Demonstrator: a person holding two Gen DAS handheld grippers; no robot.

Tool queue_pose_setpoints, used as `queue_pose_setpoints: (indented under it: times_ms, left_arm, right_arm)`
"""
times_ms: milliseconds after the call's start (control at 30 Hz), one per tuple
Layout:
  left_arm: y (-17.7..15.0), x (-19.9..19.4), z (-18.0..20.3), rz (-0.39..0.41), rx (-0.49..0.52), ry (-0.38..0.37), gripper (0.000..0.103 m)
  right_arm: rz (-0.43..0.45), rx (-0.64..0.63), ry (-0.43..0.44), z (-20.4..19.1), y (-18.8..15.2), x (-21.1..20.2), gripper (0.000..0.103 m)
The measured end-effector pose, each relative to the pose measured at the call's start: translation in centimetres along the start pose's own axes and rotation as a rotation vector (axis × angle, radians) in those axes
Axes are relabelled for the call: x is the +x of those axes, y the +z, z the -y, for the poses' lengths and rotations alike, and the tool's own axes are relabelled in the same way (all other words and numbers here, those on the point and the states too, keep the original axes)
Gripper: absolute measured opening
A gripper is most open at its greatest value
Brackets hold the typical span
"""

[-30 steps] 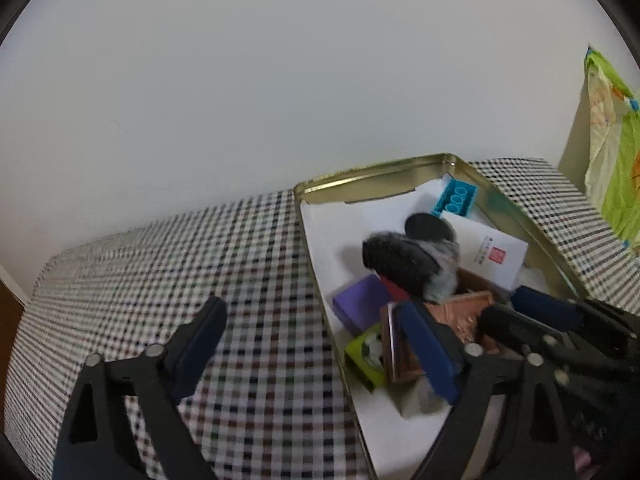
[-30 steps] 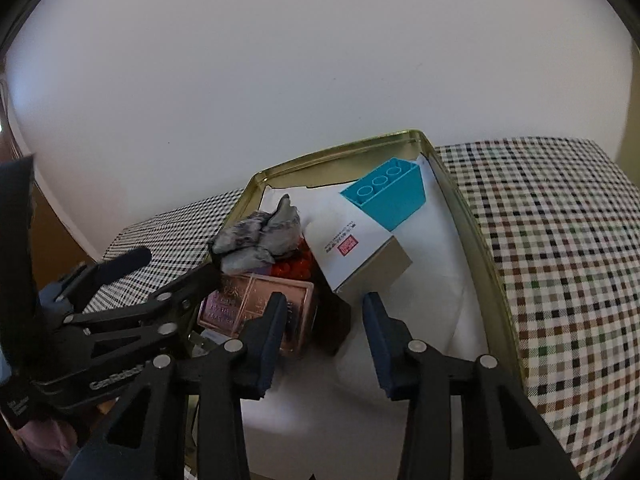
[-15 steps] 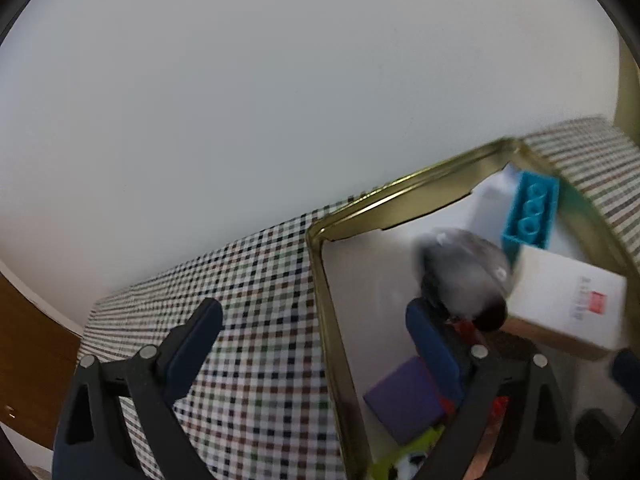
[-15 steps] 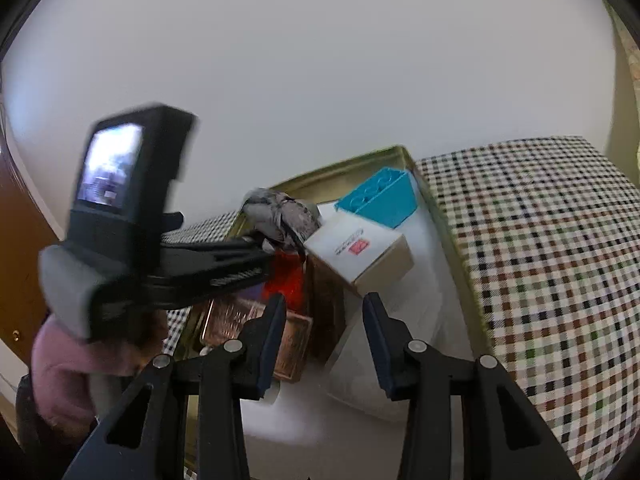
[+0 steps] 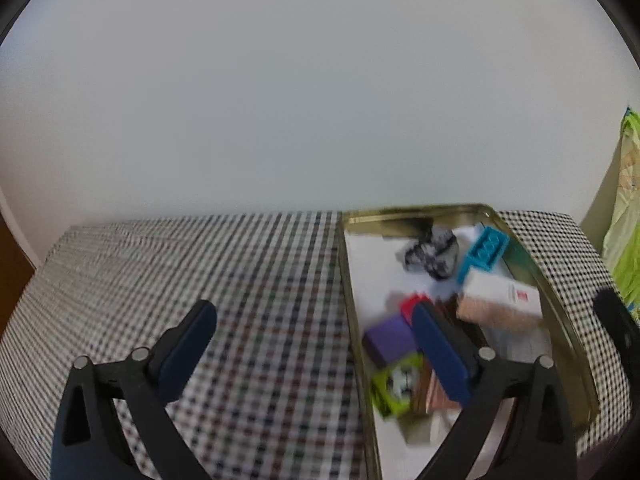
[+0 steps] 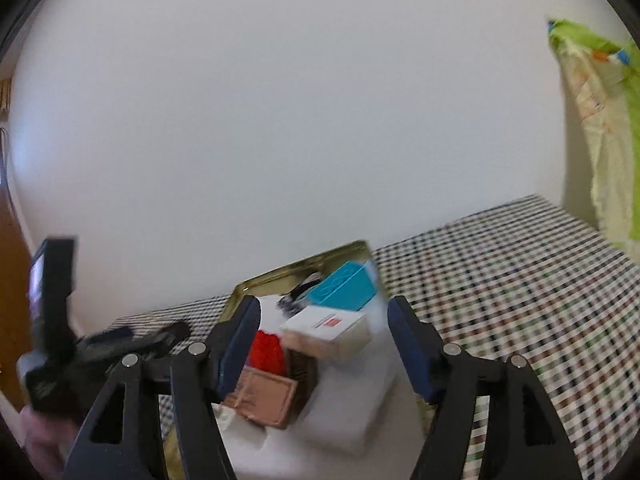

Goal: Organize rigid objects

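Note:
A gold tin (image 5: pixel 416 212) lies on the checked cloth. It holds a grey-black lump (image 5: pixel 432 252) at the far end, a teal brick (image 5: pixel 484 252), a white box with a red mark (image 5: pixel 500 300), a purple block (image 5: pixel 388 340), a red block (image 5: pixel 414 306) and a green tile (image 5: pixel 396 388). My left gripper (image 5: pixel 312 352) straddles the tin's left rim, its jaws opening, nothing gripped. My right gripper (image 6: pixel 326 346) hovers over the tin (image 6: pixel 300 270) with its jaws opening. The white box (image 6: pixel 324 324) and teal brick (image 6: pixel 344 286) show beyond its tips, untouched.
A checked cloth (image 5: pixel 200 272) covers the table up to a plain white wall. A green and yellow cloth (image 6: pixel 600 120) hangs at the right. Brown wood (image 6: pixel 16 280) stands at the far left. The left gripper's body (image 6: pixel 100 344) sits left of the tin.
The right jaws have spread much wider. The left gripper swung about and now sits back and left of the tin. The grey lump now lies at the tin's far end.

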State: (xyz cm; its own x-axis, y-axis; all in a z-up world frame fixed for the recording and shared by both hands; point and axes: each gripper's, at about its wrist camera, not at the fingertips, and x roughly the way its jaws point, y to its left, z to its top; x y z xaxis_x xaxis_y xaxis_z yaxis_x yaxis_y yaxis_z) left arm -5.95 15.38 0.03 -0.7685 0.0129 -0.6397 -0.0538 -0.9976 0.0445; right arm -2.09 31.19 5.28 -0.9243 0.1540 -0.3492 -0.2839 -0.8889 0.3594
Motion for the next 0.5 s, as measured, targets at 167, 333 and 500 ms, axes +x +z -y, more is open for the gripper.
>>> queue_pose_setpoints:
  times_ms: [167, 333, 500]
  left_arm:
    - [-2.9, -2.0, 1.4, 0.061, -0.025, -0.01, 0.099]
    - [-4.5, -3.1, 2.1, 0.178, -0.01, 0.001, 0.099]
    - [-4.3, -3.9, 2.0, 0.226, -0.024, -0.048, 0.099]
  right_arm:
    - [0.05, -0.057, -0.074, -0.3, -0.4, -0.1, 0.07]
    - [0.133, -0.156, -0.136, -1.6, -1.1, -1.5, 0.078]
    - [0.23, -0.183, -0.201, -2.1, -1.6, -2.4, 0.087]
